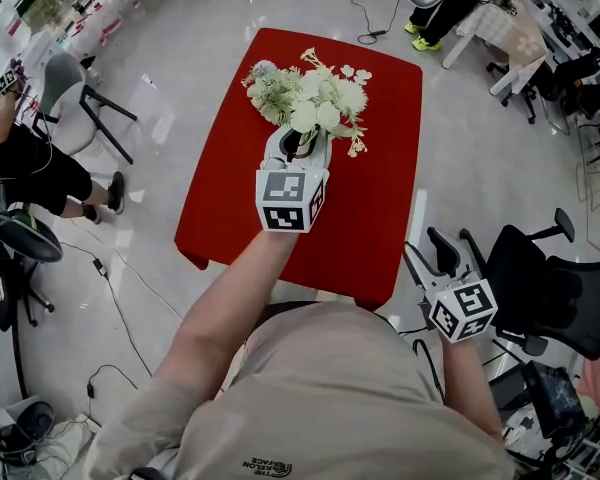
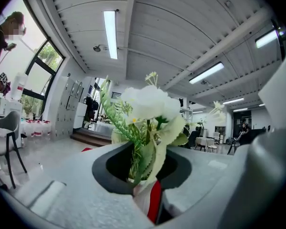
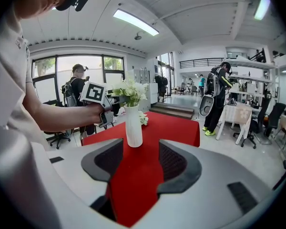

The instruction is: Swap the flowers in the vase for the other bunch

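A bunch of white flowers with green leaves (image 1: pixel 320 108) stands in a white vase (image 3: pixel 133 125) on the red table (image 1: pixel 370 208). My left gripper (image 1: pixel 300 140) reaches level into the stems just above the vase's mouth. In the left gripper view it (image 2: pixel 145 171) is shut on the stems and leaves (image 2: pixel 143 151), with the blooms right ahead. A second small bunch (image 3: pixel 143 118) lies on the cloth behind the vase and shows pale at the table's far left (image 1: pixel 262 78). My right gripper (image 3: pixel 138 168) stands open and empty off the table's near right corner (image 1: pixel 417 260), pointed at the vase.
A grey chair (image 1: pixel 75 78) and a seated person (image 1: pixel 25 173) are left of the table. A black office chair (image 1: pixel 550 278) stands close to my right hand. Cables run over the floor (image 1: pixel 110 288). A person with a backpack (image 3: pixel 218 92) stands beyond the table.
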The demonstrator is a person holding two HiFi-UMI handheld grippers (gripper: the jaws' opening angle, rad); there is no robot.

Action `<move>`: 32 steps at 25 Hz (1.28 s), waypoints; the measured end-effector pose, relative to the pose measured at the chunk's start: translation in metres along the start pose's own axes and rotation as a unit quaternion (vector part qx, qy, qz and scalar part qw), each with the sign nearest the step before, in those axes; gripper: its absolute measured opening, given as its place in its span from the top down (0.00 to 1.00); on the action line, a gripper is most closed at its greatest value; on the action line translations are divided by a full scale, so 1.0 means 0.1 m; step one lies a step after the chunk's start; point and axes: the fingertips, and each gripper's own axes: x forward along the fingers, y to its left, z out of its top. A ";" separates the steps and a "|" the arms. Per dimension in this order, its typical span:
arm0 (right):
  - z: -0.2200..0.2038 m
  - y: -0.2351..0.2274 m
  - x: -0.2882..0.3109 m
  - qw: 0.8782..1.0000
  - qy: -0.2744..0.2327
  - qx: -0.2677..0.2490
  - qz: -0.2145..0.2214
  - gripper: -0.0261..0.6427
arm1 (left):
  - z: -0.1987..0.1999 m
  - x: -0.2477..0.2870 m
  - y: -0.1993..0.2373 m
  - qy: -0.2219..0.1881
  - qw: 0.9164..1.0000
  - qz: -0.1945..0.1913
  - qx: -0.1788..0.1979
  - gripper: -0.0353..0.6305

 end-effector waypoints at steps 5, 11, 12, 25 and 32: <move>-0.01 0.04 0.02 1.000 -0.001 0.002 0.002 0.61 | 0.07 -0.02 0.02 -0.011 1.000 -0.008 -0.012 0.83; -0.06 0.00 0.00 1.000 -0.003 0.007 -0.002 0.61 | 0.14 -0.07 0.02 -0.021 0.999 -0.019 -0.014 0.85; -0.06 0.00 0.00 1.000 -0.004 0.008 -0.002 0.61 | 0.15 -0.08 0.02 -0.022 0.999 -0.020 -0.016 0.85; 0.01 0.05 0.10 1.000 -0.011 0.012 0.012 0.61 | 0.60 -0.24 0.03 -0.066 0.995 -0.048 -0.052 0.86; 0.07 0.09 0.11 1.000 -0.014 0.014 0.015 0.61 | 1.00 -0.37 0.07 -0.100 0.991 -0.067 -0.060 0.86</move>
